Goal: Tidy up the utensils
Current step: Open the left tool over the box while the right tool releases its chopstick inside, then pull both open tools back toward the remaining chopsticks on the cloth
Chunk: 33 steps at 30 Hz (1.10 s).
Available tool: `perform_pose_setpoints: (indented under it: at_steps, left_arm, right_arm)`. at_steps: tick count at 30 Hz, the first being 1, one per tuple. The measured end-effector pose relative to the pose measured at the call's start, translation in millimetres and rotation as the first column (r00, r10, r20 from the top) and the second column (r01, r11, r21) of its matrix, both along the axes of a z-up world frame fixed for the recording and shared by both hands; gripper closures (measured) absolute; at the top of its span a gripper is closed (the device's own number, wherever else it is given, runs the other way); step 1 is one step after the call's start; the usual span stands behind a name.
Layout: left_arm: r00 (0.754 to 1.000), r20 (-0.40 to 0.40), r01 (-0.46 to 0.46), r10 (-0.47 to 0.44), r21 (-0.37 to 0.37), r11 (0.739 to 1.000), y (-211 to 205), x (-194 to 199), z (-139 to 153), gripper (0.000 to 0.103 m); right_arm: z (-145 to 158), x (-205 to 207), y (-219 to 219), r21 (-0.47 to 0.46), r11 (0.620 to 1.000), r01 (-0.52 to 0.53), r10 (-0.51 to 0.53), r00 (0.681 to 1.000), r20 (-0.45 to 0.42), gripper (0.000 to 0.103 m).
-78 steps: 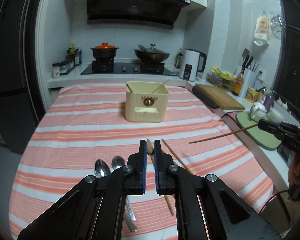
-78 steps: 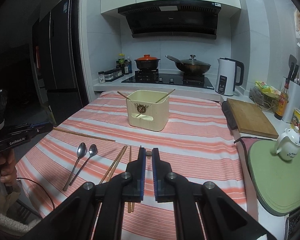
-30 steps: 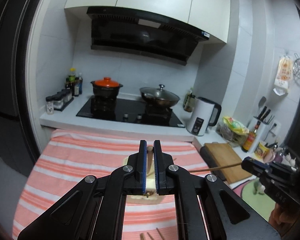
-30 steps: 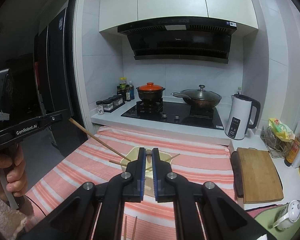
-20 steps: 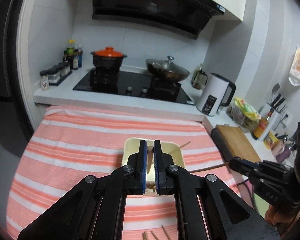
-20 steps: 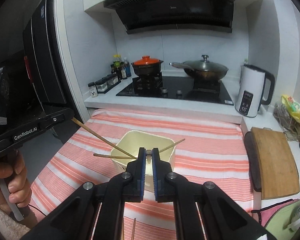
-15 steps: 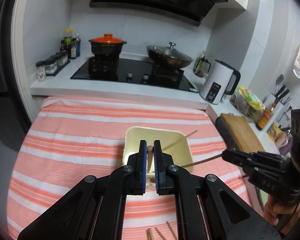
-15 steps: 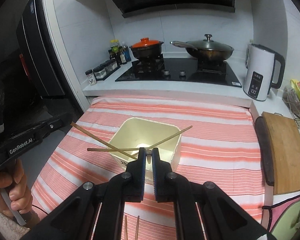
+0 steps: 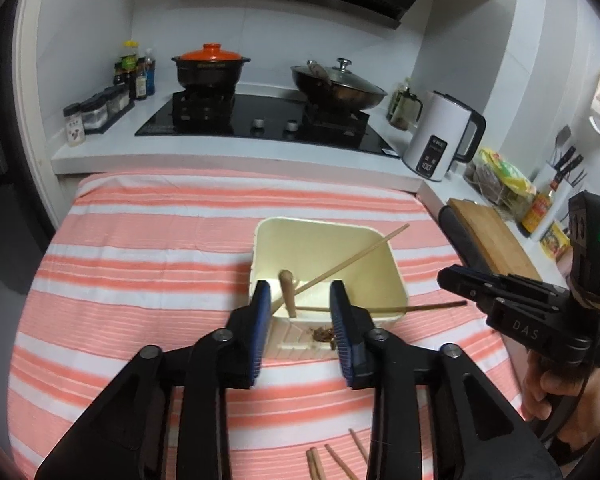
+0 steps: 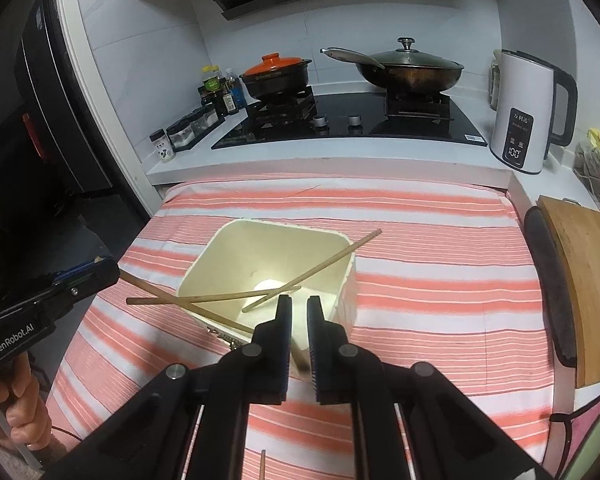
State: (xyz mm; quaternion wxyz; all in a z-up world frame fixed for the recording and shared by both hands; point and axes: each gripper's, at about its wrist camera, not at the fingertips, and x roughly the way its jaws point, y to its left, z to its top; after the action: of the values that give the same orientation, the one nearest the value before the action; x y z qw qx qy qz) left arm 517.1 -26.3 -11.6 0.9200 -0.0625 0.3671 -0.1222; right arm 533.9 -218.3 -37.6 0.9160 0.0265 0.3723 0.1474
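A cream utensil box stands on the striped cloth, with one chopstick leaning over its far right corner. My left gripper hangs over the box's near rim and its jaws are opening. A wooden chopstick stands loose between the pads, its tip down in the box. My right gripper is above the box from the other side, its jaws opening a little around a tan chopstick end that the pads do not press. From the right gripper a thin chopstick reaches across the near rim.
Loose chopsticks lie on the cloth near me. Behind the table is a hob with an orange-lidded pot and a wok. A white kettle and a cutting board are to the right. A hand grips the left tool.
Both grippers came down over the box, each shut on a chopstick. Now both pairs of jaws have parted, the left widely, and the left chopstick stands free between its pads.
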Motion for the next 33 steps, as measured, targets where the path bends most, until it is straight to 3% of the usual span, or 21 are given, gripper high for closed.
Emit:
perform_pose_setpoints:
  at_steps: [1,2,3,4,6,14,17,19,23,28,33]
  left_arm:
    - [1.0,-0.003,0.002,-0.002,0.001,1.0,1,-3,-2,0.06]
    - [1.0,-0.005,0.007,-0.007,0.008,1.0,1,-6,-3,0.059]
    - [1.0,-0.006,0.011,-0.011,0.019,1.0,2,-10,-4,0.054]
    - [1.0,-0.002,0.013,-0.013,0.033,0.999,2,-16,-4,0.049]
    - [1.0,0.013,0.007,-0.008,0.064,0.998,3,-30,-4,0.027]
    - [0.998,0.055,-0.017,0.006,0.21,0.978,3,-116,-15,0.002]
    - [0.997,0.067,-0.047,0.029,0.275,0.96,-1,-155,-27,0.001]
    - [1.0,0.022,0.002,-0.009,0.282,0.96,-3,-179,-40,0.001]
    - [0.999,0.047,0.013,-0.027,0.273,0.962,-1,-231,-61,0.001]
    - [0.999,-0.034,0.034,-0.026,0.235,0.971,9,-274,-89,0.001]
    - [0.998,-0.047,-0.022,0.036,0.269,0.963,55,-302,-77,0.001]
  right_arm:
    - [-1,0,-2,0.0,1.0,0.005,-0.005,1.0,0.008,0.079]
    - [-1,-5,-5,0.003,1.0,0.01,-0.011,1.0,0.024,0.065]
    - [0,-9,-7,0.002,1.0,0.015,-0.015,0.999,0.041,0.059]
    - [1,-14,-8,-0.001,1.0,0.017,-0.017,0.998,0.053,0.059]
    - [6,-27,-10,-0.011,1.0,0.017,-0.016,0.996,0.091,0.057]
    - [15,-113,-9,-0.116,0.993,-0.021,0.048,0.972,0.23,0.043]
    - [7,-154,-12,-0.137,0.99,-0.027,0.061,0.965,0.253,0.039]
    - [-3,-181,-16,-0.14,0.99,-0.028,0.064,0.964,0.26,0.037]
    - [-33,-230,-24,-0.155,0.988,0.001,0.037,0.97,0.239,0.037]
    - [-80,-286,-31,-0.177,0.983,0.041,-0.008,0.982,0.187,0.037]
    - [-113,-325,-38,-0.232,0.972,0.047,-0.014,0.99,0.143,0.037]
